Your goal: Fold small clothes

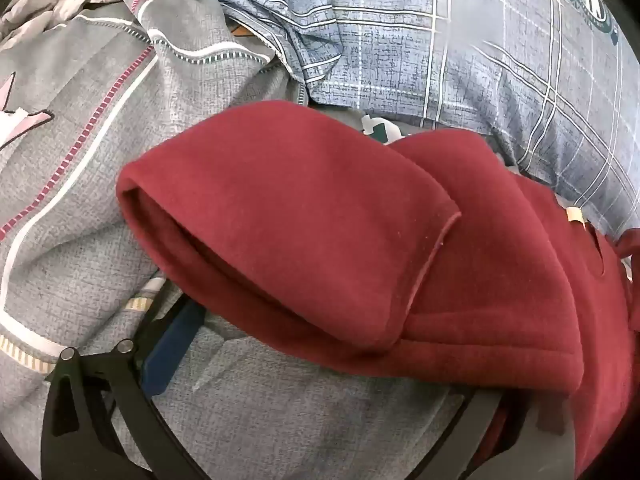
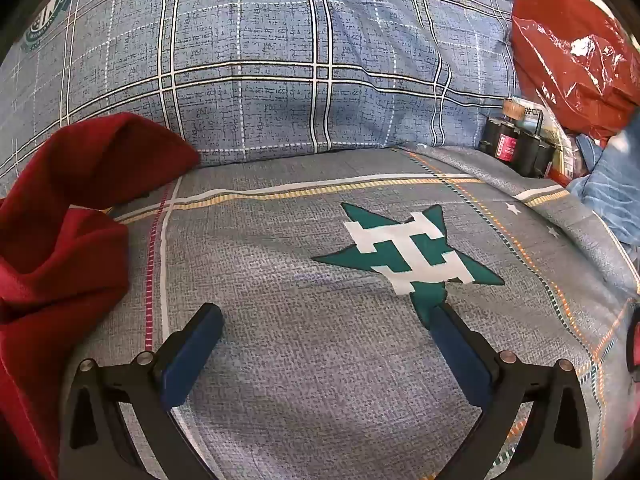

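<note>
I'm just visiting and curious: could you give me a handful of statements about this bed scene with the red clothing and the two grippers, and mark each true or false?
1. The right gripper is open and holds nothing. True.
2. The red garment lies flat and fully spread out. False: it is bunched, with one part folded over another.
3. A green star with a white pattern is printed on the grey bedsheet. True.
4. The pillow behind is plain white. False: it is blue with a check pattern.
5. A red plastic bag sits at the far right in the right wrist view. True.
6. The left gripper is far from the red garment. False: the garment covers its fingertips.
</note>
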### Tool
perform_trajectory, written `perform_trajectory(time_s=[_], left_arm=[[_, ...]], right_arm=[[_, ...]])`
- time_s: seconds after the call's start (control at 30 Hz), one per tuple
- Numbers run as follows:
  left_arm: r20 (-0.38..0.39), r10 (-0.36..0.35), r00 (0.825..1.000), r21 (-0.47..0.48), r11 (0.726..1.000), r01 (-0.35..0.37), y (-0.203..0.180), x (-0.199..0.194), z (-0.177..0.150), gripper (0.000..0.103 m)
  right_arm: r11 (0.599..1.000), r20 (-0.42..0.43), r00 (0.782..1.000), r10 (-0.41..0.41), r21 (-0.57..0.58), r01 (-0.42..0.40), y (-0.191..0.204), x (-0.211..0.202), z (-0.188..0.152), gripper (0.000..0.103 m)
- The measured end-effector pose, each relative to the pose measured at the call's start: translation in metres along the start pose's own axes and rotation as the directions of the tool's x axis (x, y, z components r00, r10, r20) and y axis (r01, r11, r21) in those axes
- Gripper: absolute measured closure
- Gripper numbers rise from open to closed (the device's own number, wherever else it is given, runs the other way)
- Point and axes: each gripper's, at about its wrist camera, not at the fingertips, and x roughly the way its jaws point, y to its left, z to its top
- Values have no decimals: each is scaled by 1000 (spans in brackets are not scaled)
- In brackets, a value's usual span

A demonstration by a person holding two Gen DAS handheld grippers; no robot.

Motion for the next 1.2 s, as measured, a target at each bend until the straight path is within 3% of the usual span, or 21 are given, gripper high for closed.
perform_trajectory(time_s=[0.23, 0.4, 0.73, 0.8, 0.87, 0.93, 1.1, 1.2], left_arm=[[-12, 6, 1000, 14, 1000, -6, -1, -2, -1, 0], [-115, 5, 993, 13, 1000, -4, 5, -10, -3, 0], [2, -95, 995, 95, 991, 94, -23, -101, -39, 0], [-11, -134, 991, 109, 985, 134, -34, -108, -39, 0], [-20, -155, 988, 122, 980, 157, -44, -109, -38, 0], [-7, -168, 986, 146, 975, 167, -54, -113, -39, 0], [-16, -178, 984, 199, 964, 177, -76, -114, -49, 0], [-9, -173, 985, 216, 961, 171, -81, -116, -54, 0]], right_arm=[[1000, -5, 1000, 6, 5, -6, 0, 6, 0, 0], [1000, 1, 1000, -7, -8, 7, 4, 10, -2, 0], [1000, 0, 1000, 3, 2, -3, 1, 10, 1, 0], [1000, -9, 1000, 2, 4, -2, 2, 9, 0, 0], [1000, -69, 997, 16, -11, -17, 4, 4, 0, 0], [998, -119, 991, 55, -8, -56, 4, -13, -8, 1], [990, -91, 988, 127, -48, -132, 11, -100, -37, 0], [975, -95, 973, 208, -58, -214, 23, -148, -47, 0]])
